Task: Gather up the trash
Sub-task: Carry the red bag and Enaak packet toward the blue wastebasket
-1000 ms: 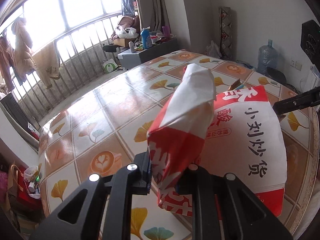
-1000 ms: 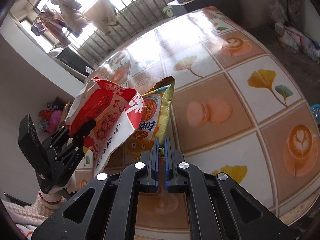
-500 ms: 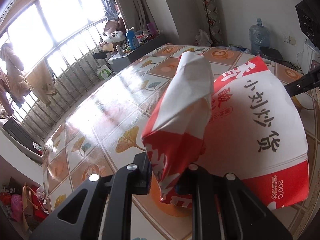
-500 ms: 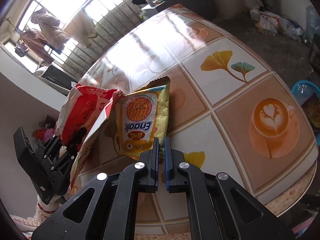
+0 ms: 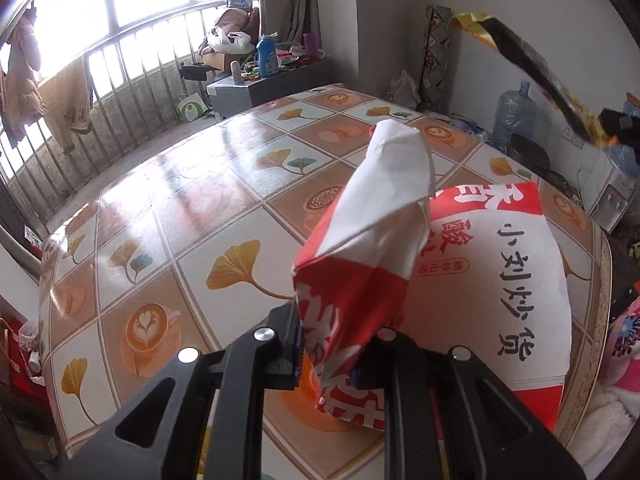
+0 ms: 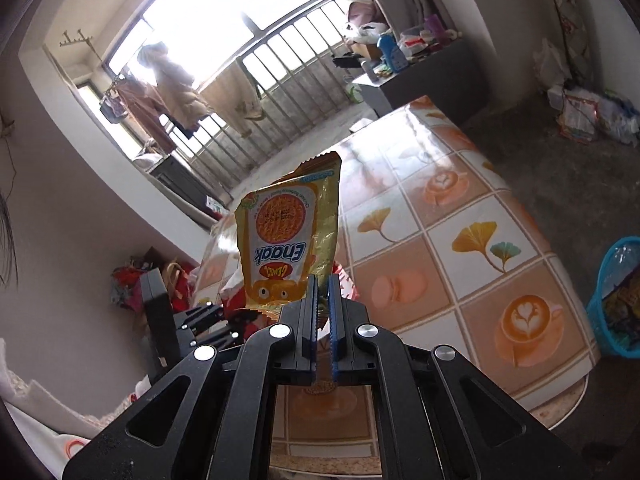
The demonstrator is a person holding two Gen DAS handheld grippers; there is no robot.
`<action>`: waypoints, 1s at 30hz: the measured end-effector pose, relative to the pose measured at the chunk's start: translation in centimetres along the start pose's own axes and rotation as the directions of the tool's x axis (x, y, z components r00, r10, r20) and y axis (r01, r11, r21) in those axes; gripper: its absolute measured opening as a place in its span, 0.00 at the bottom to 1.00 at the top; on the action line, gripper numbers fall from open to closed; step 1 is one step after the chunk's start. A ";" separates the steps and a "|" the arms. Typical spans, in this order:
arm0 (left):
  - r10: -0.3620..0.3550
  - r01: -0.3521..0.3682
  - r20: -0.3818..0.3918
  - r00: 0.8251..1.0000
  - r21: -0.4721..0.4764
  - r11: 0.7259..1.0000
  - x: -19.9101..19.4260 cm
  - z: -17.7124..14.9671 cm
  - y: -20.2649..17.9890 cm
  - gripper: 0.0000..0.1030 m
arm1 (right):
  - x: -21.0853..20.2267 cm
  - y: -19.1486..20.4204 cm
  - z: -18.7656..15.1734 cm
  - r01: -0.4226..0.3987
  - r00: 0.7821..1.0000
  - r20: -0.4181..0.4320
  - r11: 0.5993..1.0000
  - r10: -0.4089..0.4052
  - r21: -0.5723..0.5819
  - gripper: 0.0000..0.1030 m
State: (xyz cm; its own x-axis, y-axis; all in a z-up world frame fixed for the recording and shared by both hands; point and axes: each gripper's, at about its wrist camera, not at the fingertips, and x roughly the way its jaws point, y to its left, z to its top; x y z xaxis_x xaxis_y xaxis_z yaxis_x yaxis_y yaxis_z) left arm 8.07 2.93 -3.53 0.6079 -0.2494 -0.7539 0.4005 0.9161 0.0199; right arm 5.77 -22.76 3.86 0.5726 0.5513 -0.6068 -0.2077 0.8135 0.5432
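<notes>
While right gripper (image 6: 322,304) pinches glossy foil wrapper (image 6: 286,240), left gripper (image 5: 328,344) clamps creased paper bag (image 5: 384,240).

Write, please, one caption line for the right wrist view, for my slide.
Right gripper pinches a yellow Enaak snack wrapper above the tiled table; blue basket stands beside it.

The red-and-white paper bag (image 5: 460,280) crowds the near table (image 5: 180,208) edge; the tiled top beyond lies open

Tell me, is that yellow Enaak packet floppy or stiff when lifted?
Probably light and fairly crisp: the yellow Enaak packet stands upright above the right tongs, pinched only at its bottom edge. Its glossy foil looks slippery, so it might slide out.
</notes>
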 end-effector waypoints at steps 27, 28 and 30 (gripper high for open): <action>-0.247 0.232 -0.044 0.968 -0.215 0.949 1.0 -0.3 1.2 0.17 | 11.1 0.4 -5.3 -0.043 0.951 -0.303 0.996 0.063 0.073 0.30; -0.247 0.232 -0.044 0.968 -0.214 0.949 1.0 -0.2 1.2 0.17 | 11.3 0.3 -5.3 -0.054 0.951 -0.298 0.994 0.079 0.090 0.31; -0.246 0.232 -0.043 0.968 -0.211 0.950 0.9 -0.3 1.2 0.17 | 11.5 -0.1 -5.2 -0.062 0.951 -0.296 0.991 0.095 0.116 0.33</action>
State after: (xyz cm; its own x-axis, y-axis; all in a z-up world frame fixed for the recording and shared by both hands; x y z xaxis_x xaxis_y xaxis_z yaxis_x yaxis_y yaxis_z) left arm 8.90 3.85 -4.37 0.4604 -0.4531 -0.7634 0.3767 0.8784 -0.2941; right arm 8.25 -15.51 -6.24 0.2900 0.6557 -0.6971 -0.1495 0.7505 0.6437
